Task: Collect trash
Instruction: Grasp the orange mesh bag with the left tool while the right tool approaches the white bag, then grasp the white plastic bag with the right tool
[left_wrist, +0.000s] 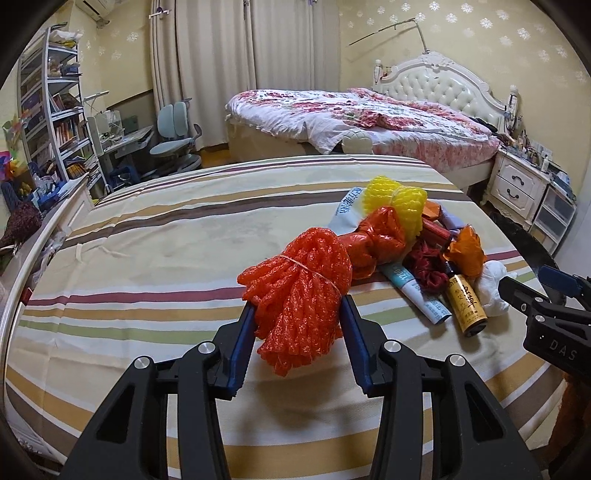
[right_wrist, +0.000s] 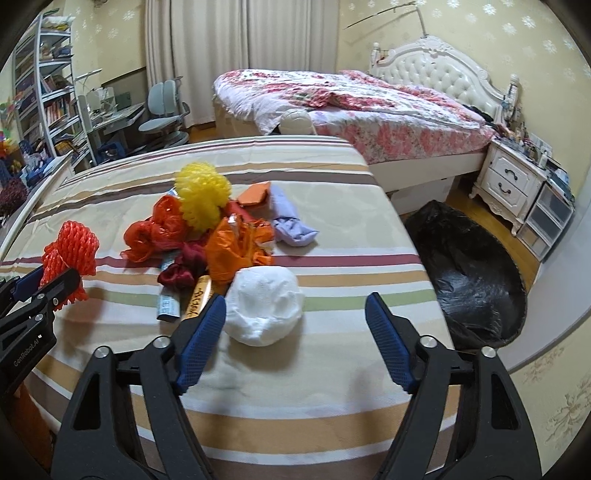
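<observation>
**Soft trash, easy to squeeze**

The left claw (left_wrist: 297, 321) is clamped on the red foam net (left_wrist: 295, 291), holding it around its middle, just above the striped counter (left_wrist: 147, 258). The net looks light and squashy. The right claw (right_wrist: 295, 332) is wide apart, holding nothing. The white paper ball (right_wrist: 264, 306) sits between its tips, soft and light. A black trash bag (right_wrist: 476, 277) waits on the floor.

Bedroom, yellow floral-print wallpaper (left_wrist: 480, 29), cream curtains (left_wrist: 221, 48), bed (left_wrist: 369, 122) with tufted white headboard (left_wrist: 436, 81) and floral quilt, white nightstand (left_wrist: 517, 184), bookshelf (left_wrist: 55, 110), blue desk chair (left_wrist: 173, 133), wood floor (right_wrist: 524, 258).
</observation>
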